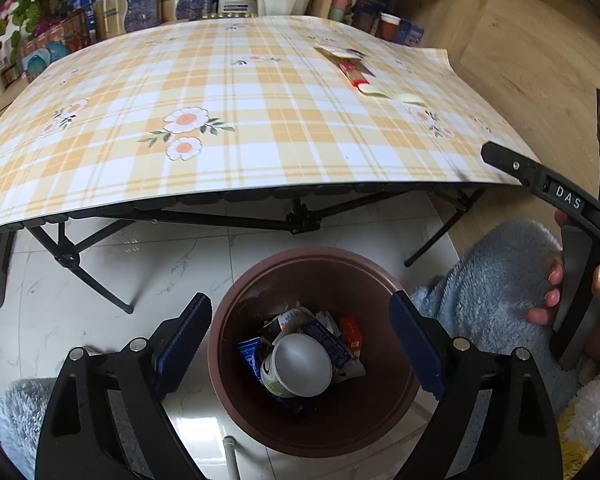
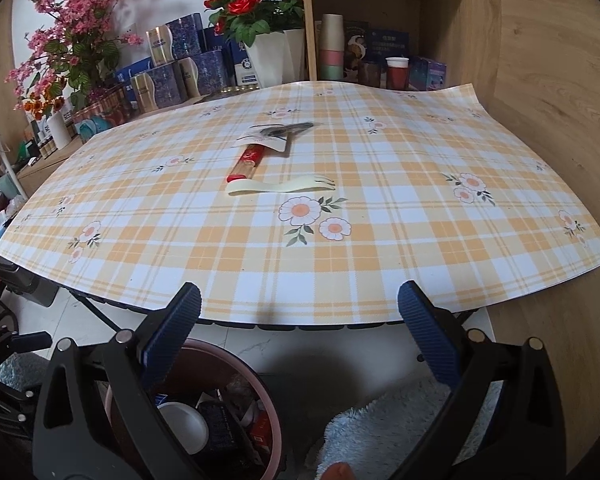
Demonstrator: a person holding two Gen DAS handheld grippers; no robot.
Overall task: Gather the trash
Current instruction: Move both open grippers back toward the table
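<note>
Tongs, left [image 1: 300,336] and right [image 2: 300,320], both spread wide, empty

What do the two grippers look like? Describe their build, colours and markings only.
Both the left gripper and right gripper have black plastic frames with silver bolts and ribbed dark-blue pads. The right one's side bears white "DAS" lettering.

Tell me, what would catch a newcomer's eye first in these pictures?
Probably the yellow-and-white checked tablecloth with daisy prints filling the middle, where a cream plastic fork and a red-and-clear chopstick wrapper lie together. Next, the round brown plastic trash bin on the floor below the table's near edge, already holding a white paper cup and crumpled wrappers, framed by the open left gripper.
</note>
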